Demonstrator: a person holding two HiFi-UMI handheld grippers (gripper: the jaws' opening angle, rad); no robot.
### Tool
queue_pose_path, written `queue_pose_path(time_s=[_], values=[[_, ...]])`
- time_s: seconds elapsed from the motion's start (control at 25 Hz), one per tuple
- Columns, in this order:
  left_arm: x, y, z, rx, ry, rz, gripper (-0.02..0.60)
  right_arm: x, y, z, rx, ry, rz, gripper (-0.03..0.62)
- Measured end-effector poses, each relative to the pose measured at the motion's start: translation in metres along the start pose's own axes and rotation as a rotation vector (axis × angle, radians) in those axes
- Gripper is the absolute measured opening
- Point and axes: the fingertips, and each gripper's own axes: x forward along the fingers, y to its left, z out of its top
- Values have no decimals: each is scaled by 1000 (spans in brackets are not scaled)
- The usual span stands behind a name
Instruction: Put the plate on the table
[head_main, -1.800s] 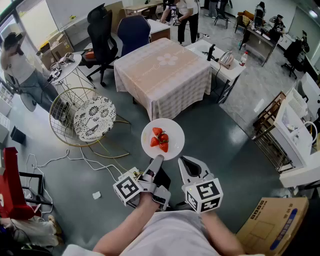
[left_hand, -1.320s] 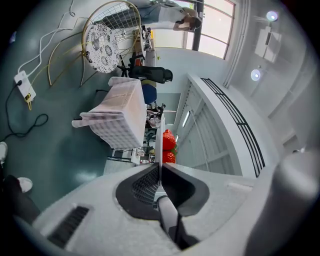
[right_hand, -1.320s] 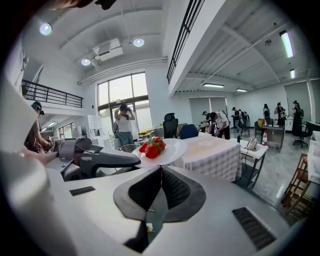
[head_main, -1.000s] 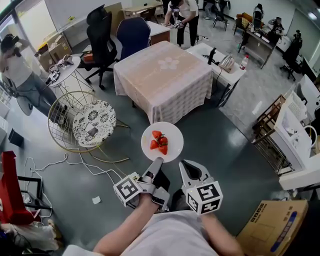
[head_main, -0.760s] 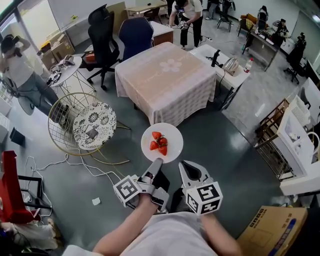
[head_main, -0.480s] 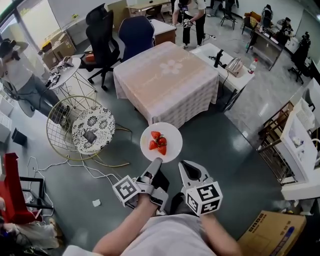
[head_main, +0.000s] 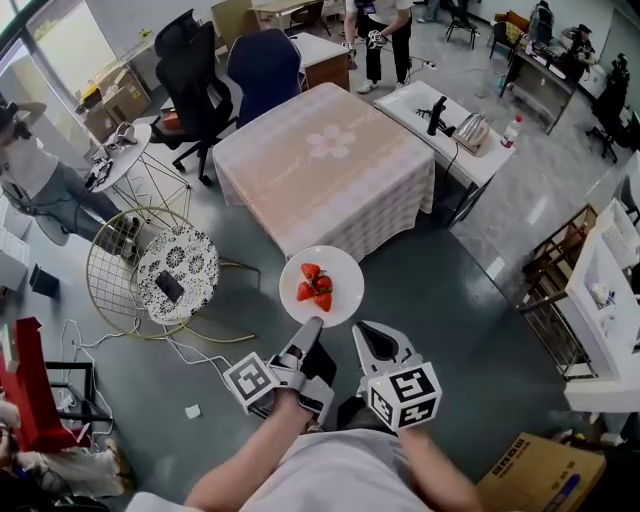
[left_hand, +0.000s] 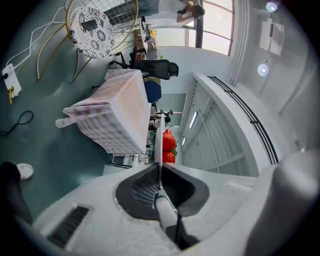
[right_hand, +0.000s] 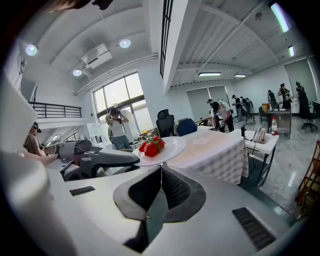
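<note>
I see a grey office floor with a cloth-covered table (head_main: 325, 165) ahead. The plate (head_main: 322, 287), carrying strawberries (head_main: 316, 284), is in the air over the floor, just short of the table's near edge. My left gripper (head_main: 311, 328) is clamped on the plate's near rim. My right gripper (head_main: 366, 335) is just beside it, jaws together on nothing. A wire chair (head_main: 176, 275) stands well off to the left.
</note>
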Motion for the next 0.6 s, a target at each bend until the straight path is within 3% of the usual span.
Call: queue_pose_path(time_s=[0.24, 0.6], values=[[43, -4, -13, 20, -11, 2, 18, 8, -43, 16, 15, -13, 28, 5], [72, -8, -14, 24, -28, 17, 18, 21, -72, 34, 9, -30, 51, 5]])
